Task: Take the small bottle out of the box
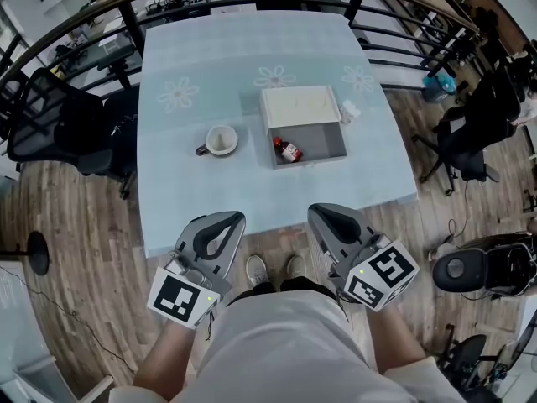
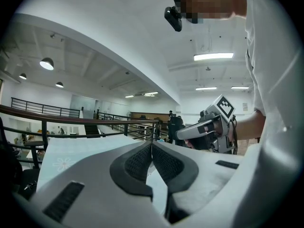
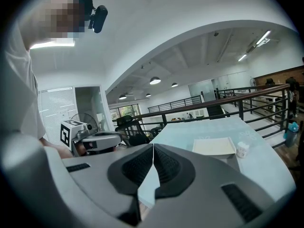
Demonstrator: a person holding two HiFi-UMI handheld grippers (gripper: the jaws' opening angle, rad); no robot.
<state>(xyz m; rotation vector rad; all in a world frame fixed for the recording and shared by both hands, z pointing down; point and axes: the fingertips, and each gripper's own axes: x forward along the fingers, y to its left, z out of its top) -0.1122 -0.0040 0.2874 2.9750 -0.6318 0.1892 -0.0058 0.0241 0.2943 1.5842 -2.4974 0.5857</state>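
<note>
We hold the left hand-held gripper (image 1: 228,222) and the right hand-held gripper (image 1: 323,217) low in front of us, short of the near edge of the worktop (image 1: 193,200). Both have their jaws pressed together with nothing between them. The bottle (image 1: 287,149) lies on its side in the open box (image 1: 323,141), toward the near-left corner and close to the left wall. The lid (image 1: 298,106) stands open behind it, and a cup (image 1: 221,140) sits apart to the left. We judge the bottle light and stiff, but round and probably smooth, so it may roll or slip under a pinch. Whether it is glass or plastic we cannot tell. The best hold looks to be across its body at the red label, with 1 gripper coming in from above and the jaws opened first. The wall beside it leaves little room for 1 jaw, so nudging the bottle toward the box's middle may help.
</note>
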